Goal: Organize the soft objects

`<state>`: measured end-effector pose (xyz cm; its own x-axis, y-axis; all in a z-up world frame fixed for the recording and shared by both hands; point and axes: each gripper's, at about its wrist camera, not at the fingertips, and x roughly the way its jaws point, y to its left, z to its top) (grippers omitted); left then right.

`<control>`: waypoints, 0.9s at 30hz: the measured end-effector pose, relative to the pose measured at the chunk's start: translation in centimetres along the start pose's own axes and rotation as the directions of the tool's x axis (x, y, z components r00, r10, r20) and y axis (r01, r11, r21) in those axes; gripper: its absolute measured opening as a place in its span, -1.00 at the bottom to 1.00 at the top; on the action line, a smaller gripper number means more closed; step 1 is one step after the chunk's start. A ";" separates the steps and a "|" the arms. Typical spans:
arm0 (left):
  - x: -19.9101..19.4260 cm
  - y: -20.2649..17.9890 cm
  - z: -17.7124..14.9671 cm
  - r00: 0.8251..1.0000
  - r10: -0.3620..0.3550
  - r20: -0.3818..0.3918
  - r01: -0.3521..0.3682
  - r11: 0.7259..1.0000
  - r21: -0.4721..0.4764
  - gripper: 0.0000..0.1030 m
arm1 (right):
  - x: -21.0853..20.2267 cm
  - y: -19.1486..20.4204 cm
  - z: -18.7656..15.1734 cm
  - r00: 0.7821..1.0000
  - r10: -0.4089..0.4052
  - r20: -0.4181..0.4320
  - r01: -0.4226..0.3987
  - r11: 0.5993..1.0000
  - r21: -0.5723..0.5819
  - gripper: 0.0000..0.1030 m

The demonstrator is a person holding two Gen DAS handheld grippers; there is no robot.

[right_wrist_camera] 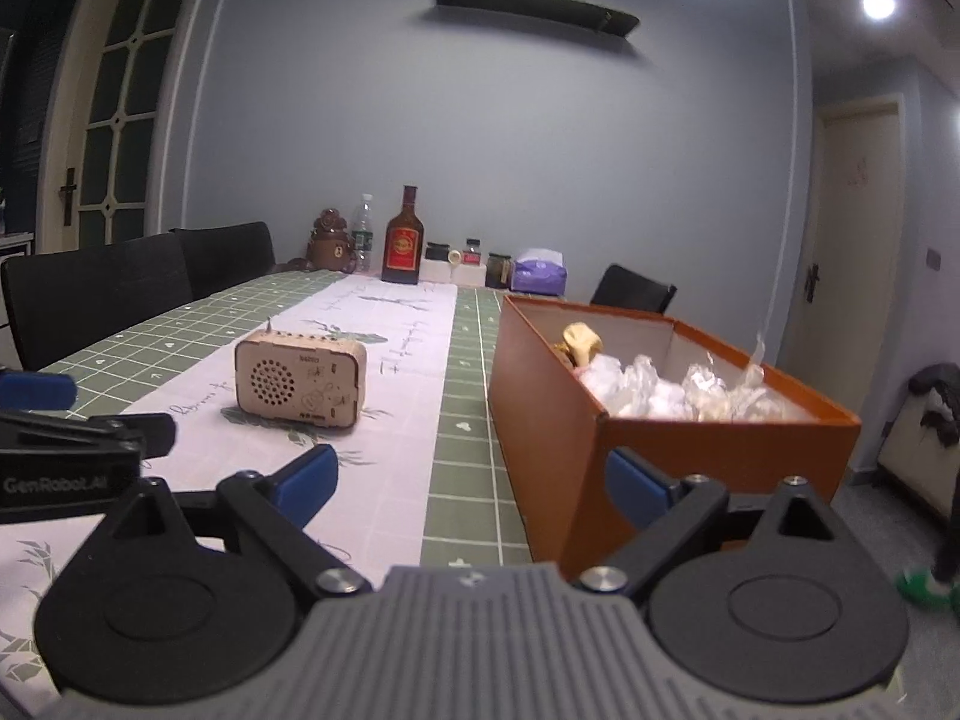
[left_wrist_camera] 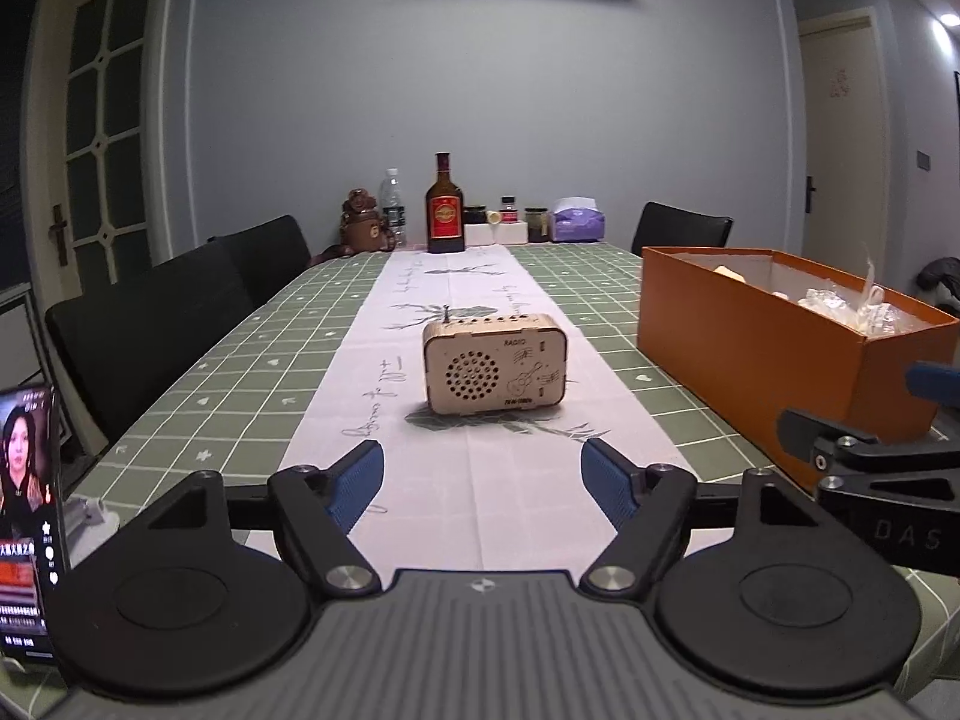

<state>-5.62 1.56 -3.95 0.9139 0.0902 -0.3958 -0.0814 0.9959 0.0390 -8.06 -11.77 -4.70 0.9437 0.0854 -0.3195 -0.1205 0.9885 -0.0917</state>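
Note:
An orange box (left_wrist_camera: pixel 738 348) (right_wrist_camera: pixel 540 408) stands on the right side of the table. It holds several clear-wrapped white bundles (right_wrist_camera: pixel 678 387) (left_wrist_camera: pixel 840 306) and a yellowish item (right_wrist_camera: pixel 581 341) at its far end. My left gripper (left_wrist_camera: pixel 480 456) is open over the white table runner with nothing between its blue pads. My right gripper (right_wrist_camera: pixel 471 462) is also open and empty. It sits just before the box's near corner, with its right finger in front of the near wall. Each gripper shows at the edge of the other's view.
A wooden radio (left_wrist_camera: pixel 493 363) (right_wrist_camera: pixel 299 377) stands on the runner ahead. A lit phone (left_wrist_camera: pixel 24 510) is propped at the near left. Bottles (left_wrist_camera: pixel 445 207), jars, a brown bear figure (left_wrist_camera: pixel 360 222) and a tissue pack (left_wrist_camera: pixel 577 219) line the far end. Black chairs (left_wrist_camera: pixel 150 324) flank the table.

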 end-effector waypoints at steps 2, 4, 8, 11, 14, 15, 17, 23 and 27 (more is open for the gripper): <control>0.4 0.1 -0.2 1.000 -0.001 -0.023 0.001 1.000 -0.004 0.75 | 0.5 -0.3 -0.3 1.000 0.001 -0.022 0.000 1.000 0.017 0.84; 1.1 0.1 -0.3 0.999 0.011 -0.051 -0.011 1.000 -0.008 0.76 | 1.0 -0.3 -0.6 0.999 -0.001 -0.034 0.002 1.000 0.019 0.84; 1.5 0.0 -0.6 0.997 0.021 -0.077 -0.022 1.000 -0.005 0.78 | 1.3 -0.2 -0.8 0.999 0.013 -0.042 -0.012 1.000 0.018 0.84; 1.5 -0.2 -0.6 0.997 0.027 -0.078 -0.027 1.000 0.003 0.78 | 1.6 -0.3 -0.8 0.998 0.018 -0.055 -0.017 1.000 0.023 0.84; 1.5 -0.2 -0.2 0.997 0.035 -0.072 -0.035 0.999 0.005 0.79 | 1.7 -0.5 -0.7 0.998 0.011 -0.056 -0.009 0.999 0.034 0.84; 1.5 -0.2 -0.1 0.997 0.039 -0.068 -0.039 0.999 0.006 0.79 | 1.7 -0.6 -0.6 0.999 0.008 -0.053 -0.006 0.999 0.037 0.84; 1.4 -0.2 0.0 0.997 0.041 -0.063 -0.040 0.999 0.007 0.79 | 1.6 -0.7 -0.5 0.999 0.003 -0.045 -0.001 0.999 0.039 0.84; 1.3 -0.3 0.4 0.997 0.036 -0.062 -0.035 0.999 0.008 0.79 | 1.4 -0.9 -0.4 0.999 -0.003 -0.040 0.004 0.999 0.043 0.84; 1.2 -0.3 0.4 0.997 0.041 -0.067 -0.041 0.999 0.007 0.79 | 1.3 -0.9 -0.2 0.999 0.000 -0.037 0.001 0.999 0.036 0.84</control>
<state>-4.32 1.36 -4.05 0.8808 0.1313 -0.4549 -0.1160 0.9913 0.0615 -6.81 -12.53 -5.27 0.9318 0.0810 -0.3538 -0.1083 0.9924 -0.0581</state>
